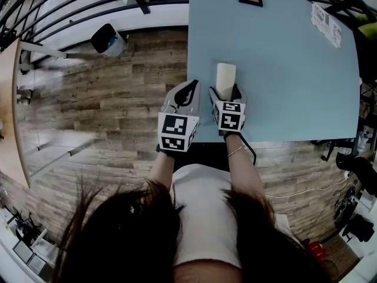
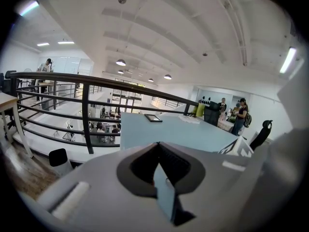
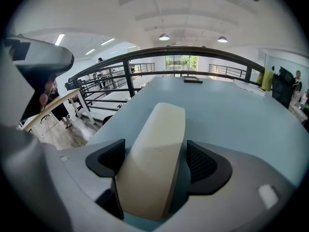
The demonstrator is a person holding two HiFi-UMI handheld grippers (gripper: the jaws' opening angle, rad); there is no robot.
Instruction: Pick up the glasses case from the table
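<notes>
Cream oblong glasses case (image 1: 225, 77) is pinched between our right gripper (image 3: 157, 161) fingers at the pale blue counter (image 1: 294, 69) near-left edge; our left gripper (image 2: 158, 150) fingers are pressed together, empty, alongside.

Cream oblong glasses case (image 3: 155, 149): smooth, matt. Pale blue desk (image 1: 283, 69): smooth, faint sheen. The right gripper's (image 3: 152, 161) grey plastic fingers (image 3: 205, 164) are matt, with black ribbed pads. Wood-grain plank floor (image 1: 118, 99) at frame left.
</notes>
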